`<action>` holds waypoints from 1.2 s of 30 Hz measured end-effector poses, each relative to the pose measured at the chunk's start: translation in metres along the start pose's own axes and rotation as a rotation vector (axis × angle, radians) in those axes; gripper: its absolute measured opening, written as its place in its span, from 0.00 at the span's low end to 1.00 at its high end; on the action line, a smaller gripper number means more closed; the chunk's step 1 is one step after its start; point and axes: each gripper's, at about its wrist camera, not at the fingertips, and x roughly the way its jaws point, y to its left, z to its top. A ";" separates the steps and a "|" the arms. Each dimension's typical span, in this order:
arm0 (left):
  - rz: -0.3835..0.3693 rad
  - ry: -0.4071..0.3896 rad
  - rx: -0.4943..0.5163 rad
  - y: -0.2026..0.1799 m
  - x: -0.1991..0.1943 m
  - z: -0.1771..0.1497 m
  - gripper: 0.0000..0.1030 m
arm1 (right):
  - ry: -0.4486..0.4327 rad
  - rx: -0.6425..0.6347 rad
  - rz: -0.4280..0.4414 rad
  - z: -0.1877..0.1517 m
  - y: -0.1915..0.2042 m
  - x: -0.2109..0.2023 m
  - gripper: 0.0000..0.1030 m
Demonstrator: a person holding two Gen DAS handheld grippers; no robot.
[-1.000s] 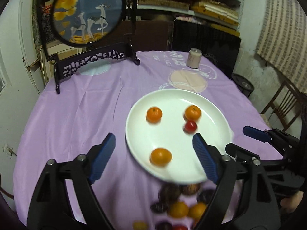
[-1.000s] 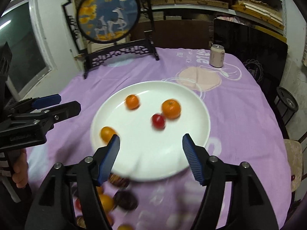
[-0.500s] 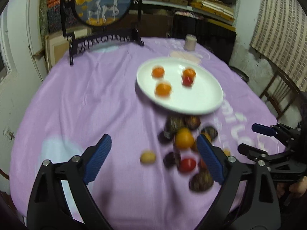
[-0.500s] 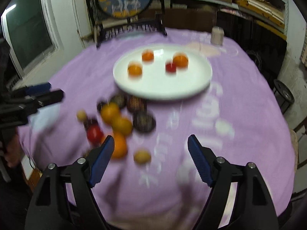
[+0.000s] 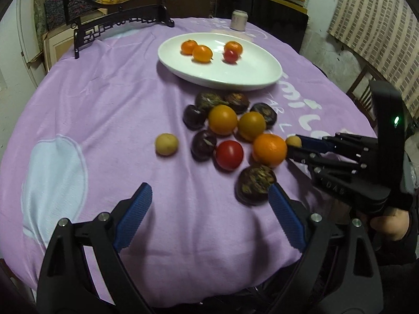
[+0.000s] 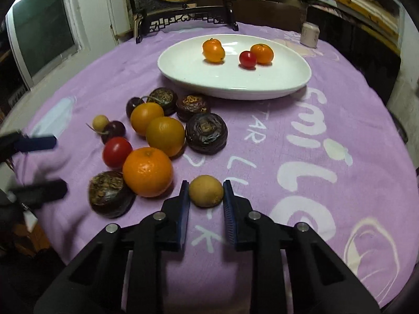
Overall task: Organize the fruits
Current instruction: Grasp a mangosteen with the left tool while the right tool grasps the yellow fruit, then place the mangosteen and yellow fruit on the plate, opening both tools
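Right gripper point(image 6: 205, 198) has its jaws drawn in on a small tan fruit point(image 6: 206, 190), both blue pads point(image 6: 184, 208) touching its sides as it rests on the purple cloth point(image 6: 301, 136). Just left of it sits a large orange point(image 6: 147, 172), with the loose pile beyond: three orange fruits, one red tomato point(image 6: 116, 152) and six dark ones, plus another tan fruit point(image 6: 100, 122). Ahead, the white plate point(image 6: 262, 83) carries three orange fruits and one red. Left gripper point(image 5: 207, 219) hangs wide open over bare cloth, a dark fruit point(image 5: 255, 184) just beside its right pad
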 end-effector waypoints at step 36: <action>-0.055 -0.024 0.015 -0.014 0.008 0.026 0.41 | -0.044 0.151 0.048 -0.004 -0.033 -0.030 0.25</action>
